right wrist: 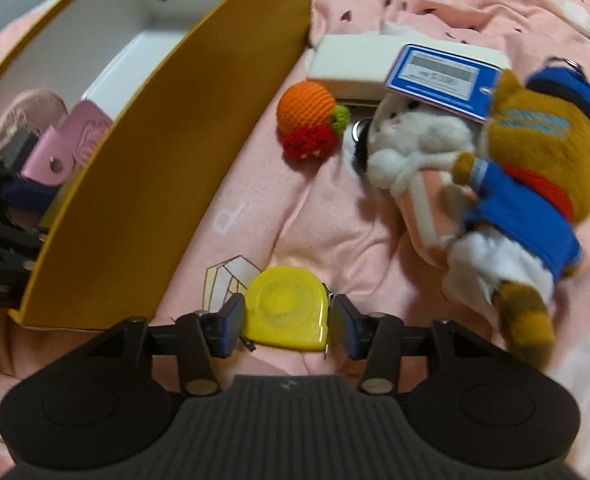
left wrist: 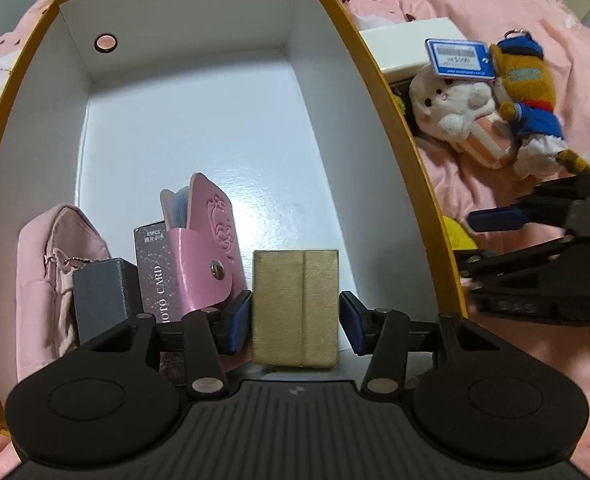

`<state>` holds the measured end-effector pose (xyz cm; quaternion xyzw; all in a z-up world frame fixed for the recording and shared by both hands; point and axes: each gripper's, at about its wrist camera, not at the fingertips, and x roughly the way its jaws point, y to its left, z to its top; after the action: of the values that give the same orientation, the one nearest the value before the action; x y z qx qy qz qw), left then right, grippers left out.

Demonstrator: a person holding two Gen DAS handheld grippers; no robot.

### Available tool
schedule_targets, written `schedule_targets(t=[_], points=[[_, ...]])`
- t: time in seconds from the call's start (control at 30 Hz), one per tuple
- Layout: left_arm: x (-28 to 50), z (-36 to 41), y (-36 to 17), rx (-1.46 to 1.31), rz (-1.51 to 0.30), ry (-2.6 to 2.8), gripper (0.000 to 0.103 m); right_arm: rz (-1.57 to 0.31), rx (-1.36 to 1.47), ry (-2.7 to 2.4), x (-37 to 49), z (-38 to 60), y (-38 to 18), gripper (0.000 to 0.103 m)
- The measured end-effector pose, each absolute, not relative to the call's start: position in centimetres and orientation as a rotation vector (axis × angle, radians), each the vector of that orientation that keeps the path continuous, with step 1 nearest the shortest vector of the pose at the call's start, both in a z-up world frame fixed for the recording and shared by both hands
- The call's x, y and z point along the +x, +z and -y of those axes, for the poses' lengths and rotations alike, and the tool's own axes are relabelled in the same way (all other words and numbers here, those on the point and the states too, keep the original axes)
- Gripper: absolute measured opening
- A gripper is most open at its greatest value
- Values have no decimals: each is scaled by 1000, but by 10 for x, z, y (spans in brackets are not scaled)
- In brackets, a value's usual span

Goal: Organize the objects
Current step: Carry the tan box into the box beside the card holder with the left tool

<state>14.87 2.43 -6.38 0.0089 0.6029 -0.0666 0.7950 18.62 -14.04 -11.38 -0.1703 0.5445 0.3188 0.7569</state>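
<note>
My left gripper (left wrist: 295, 316) sits inside the yellow box (left wrist: 379, 92), jaws spread around a beige fabric-covered case (left wrist: 295, 308) that stands upright on the white floor by the near wall. There is a small gap between each blue pad and the case, so I read the case as released, not gripped.

To the left of the case, along the same near wall, stand a pink snap-button card holder (left wrist: 207, 248), a dark box printed "PHOTO CARD" (left wrist: 155, 272), a grey block (left wrist: 103, 296) and a pale pink zip pouch (left wrist: 51, 276), packed side by side. The rest of the box floor beyond them is bare white. A round hole (left wrist: 106, 43) is in the far end wall.

My right gripper (right wrist: 289, 320) is outside the box, pointing down at the pink bedsheet (right wrist: 327, 208). A yellow tape measure (right wrist: 287, 312) lies on the sheet between its jaws. The left pad is at its edge, the right pad just clear of it; jaws unclenched, no grip that I can confirm.

Farther out on the sheet: a crocheted orange fruit (right wrist: 307, 120), a white plush in a striped popcorn cup (right wrist: 419, 168), and a brown plush cat in blue clothes (right wrist: 535, 176) lying against it. A blue-framed card (right wrist: 443, 76) rests on both plushes. Beyond them is a flat white box (right wrist: 355, 64).
</note>
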Motion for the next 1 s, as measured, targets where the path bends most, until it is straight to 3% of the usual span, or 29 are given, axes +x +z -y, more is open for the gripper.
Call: schedule_targets(t=[0.43,0.47,0.53,0.57,0.63,0.73,0.77,0.83,1.0], points=[[152,-48,-37,-125,-1245,-246,58,-1228,-360,700,191,143,-127,53],[152,-50,-33,-128,-1229,-258,58,-1227,-354,700,190,144,-127,48],[153,-54,-27,-136,-1196,-271,56,-1212,-347,680,189,148,-123,19],[153,-56,-24,-144,-1169,-272,56,-1213,-324,675,190,152,-119,13],[154,-61,-19,-158,-1135,-266,55,-1226,-265,672,194,161,-115,12],[157,-62,-15,-152,-1119,-266,55,-1246,-244,676,195,164,-116,23],[157,-60,-15,-139,-1116,-275,55,-1245,-257,682,194,162,-117,39],[157,-53,-16,-97,-1104,-299,55,-1234,-294,706,189,155,-117,50],[161,-32,-32,40,-1120,-360,51,-1232,-432,725,177,137,-126,56]])
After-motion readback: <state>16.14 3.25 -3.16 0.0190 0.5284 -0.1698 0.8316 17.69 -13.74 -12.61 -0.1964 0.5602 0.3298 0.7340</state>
